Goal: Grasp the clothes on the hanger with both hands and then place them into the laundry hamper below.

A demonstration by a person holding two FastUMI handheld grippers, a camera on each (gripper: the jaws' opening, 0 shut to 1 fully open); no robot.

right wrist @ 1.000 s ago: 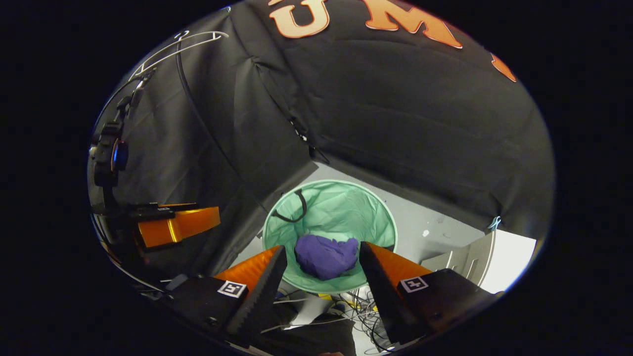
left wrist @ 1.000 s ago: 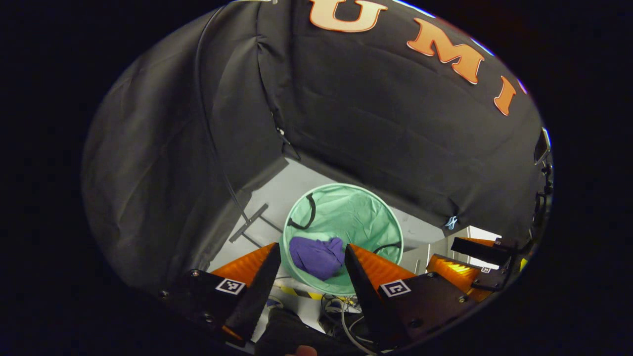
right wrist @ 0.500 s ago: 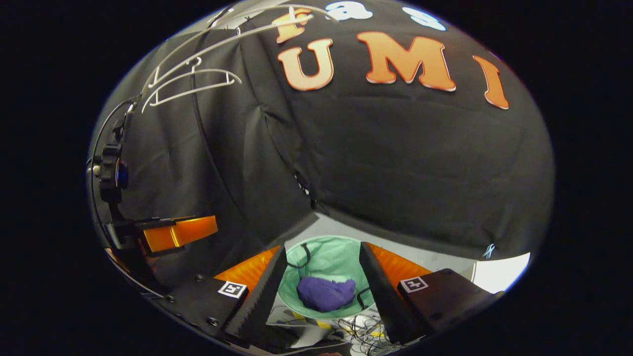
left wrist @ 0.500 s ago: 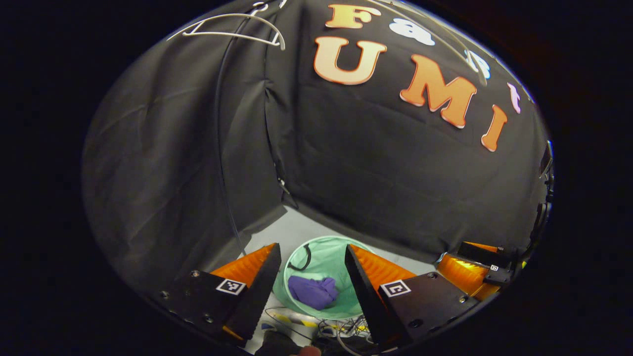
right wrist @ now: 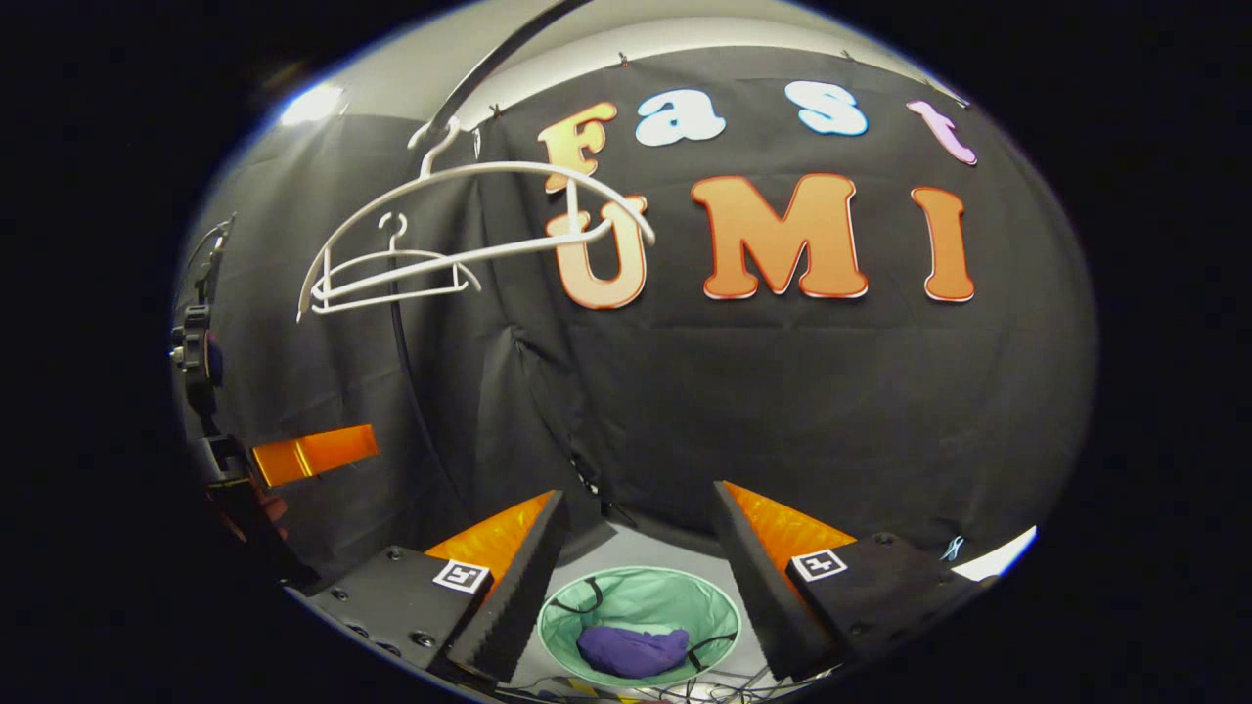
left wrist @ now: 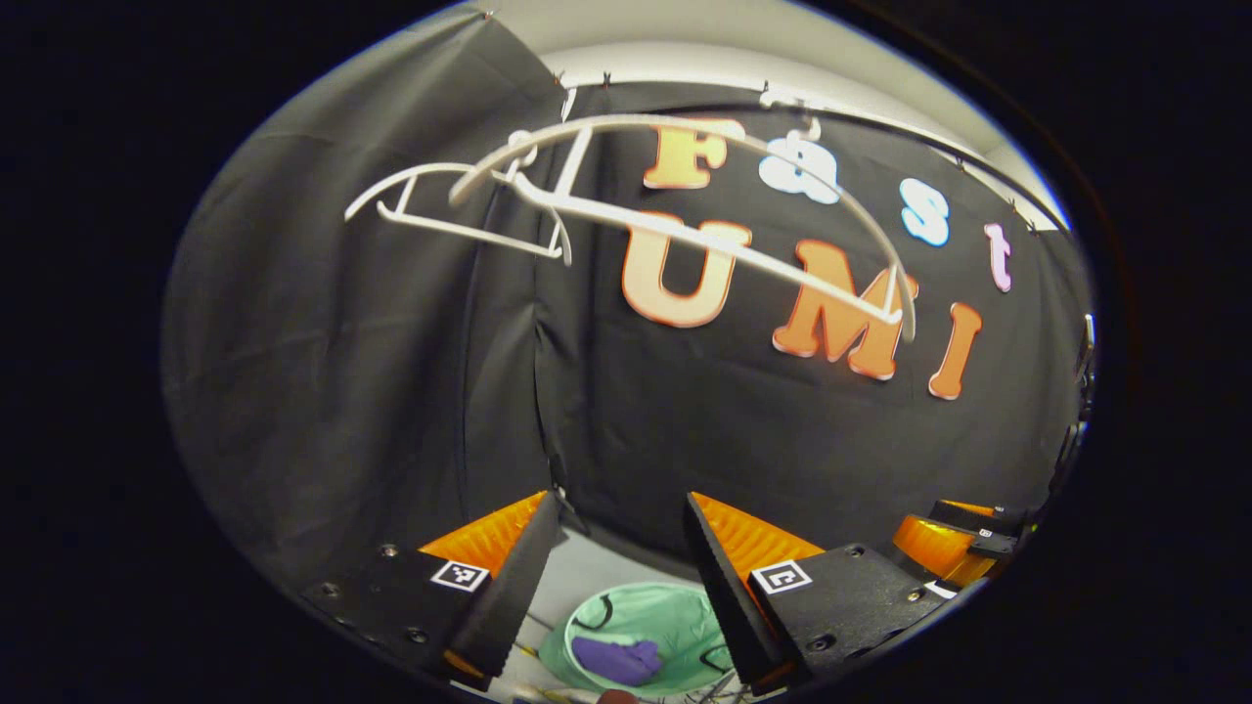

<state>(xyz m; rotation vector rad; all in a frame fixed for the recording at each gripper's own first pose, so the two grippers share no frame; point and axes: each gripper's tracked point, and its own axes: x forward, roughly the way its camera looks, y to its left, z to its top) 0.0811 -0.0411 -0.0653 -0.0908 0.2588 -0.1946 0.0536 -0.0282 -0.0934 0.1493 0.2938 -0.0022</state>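
A purple garment (left wrist: 616, 660) (right wrist: 631, 650) lies crumpled inside the round green hamper (left wrist: 657, 618) (right wrist: 646, 598) on the floor far below. Two bare white hangers (left wrist: 685, 230) (right wrist: 469, 249) hang on the rail above. My left gripper (left wrist: 621, 508) is open, nothing between its fingers, well above the hamper. My right gripper (right wrist: 641, 499) is likewise open and holds nothing. In the left gripper view the right gripper (left wrist: 954, 543) shows at the right edge; in the right gripper view the left gripper (right wrist: 313, 452) shows at the left edge.
Black cloth walls close the booth at the back and left. A second, smaller hanger (right wrist: 396, 269) hangs behind the big one. Cables (right wrist: 636, 692) lie on the pale floor in front of the hamper. A dark cable (right wrist: 411, 391) runs down the left wall.
Both grippers have lifted and tilted upward away from the hamper, staying open. The hamper with the purple garment has sunk to the bottom of both views, and the bare hangers have come into sight.
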